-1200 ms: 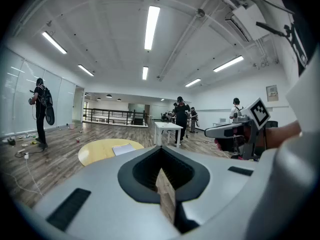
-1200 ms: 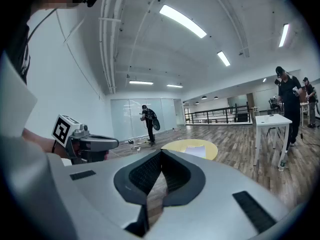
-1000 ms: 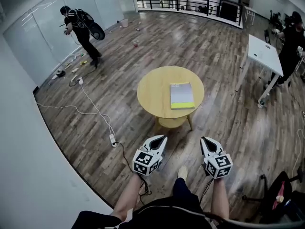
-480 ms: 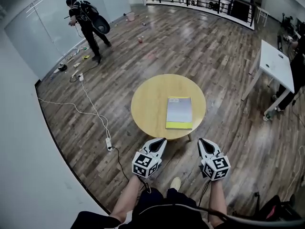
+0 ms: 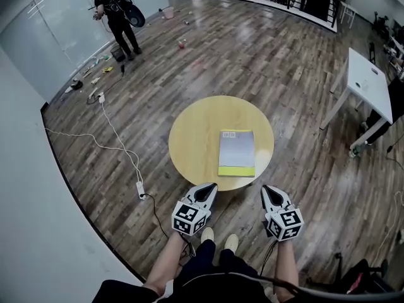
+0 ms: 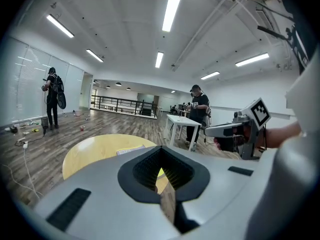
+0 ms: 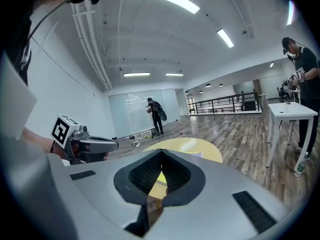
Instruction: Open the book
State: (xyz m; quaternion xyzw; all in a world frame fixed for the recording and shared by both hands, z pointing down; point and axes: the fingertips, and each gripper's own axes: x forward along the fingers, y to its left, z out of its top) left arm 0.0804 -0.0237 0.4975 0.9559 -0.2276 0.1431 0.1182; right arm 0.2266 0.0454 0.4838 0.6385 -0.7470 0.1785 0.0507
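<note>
My left gripper point(image 5: 211, 187) and right gripper point(image 5: 267, 190) are both clenched on nothing, their tips pressed together. I hold them side by side just short of the near edge of the round table point(image 5: 192, 137), pointing at it and slightly down. I take this for an approach posture, with nothing yet to grasp. The book point(image 5: 237, 153) lies closed and flat on the table, on the half nearer me and to the right of its middle. It has a grey cover up and a yellow band along the edge facing me, and neither gripper touches it. It looks laid square to me so a cover edge can be caught, though I cannot tell which side is the spine. The tabletop is bare pale wood otherwise. Around the table is a dark plank floor point(image 5: 271, 55). A white cable and power strip point(image 5: 140, 189) lie to the table's left and a white desk point(image 5: 369, 81) stands to its right. A person point(image 5: 117, 14) stands by the glass wall well beyond it.
</note>
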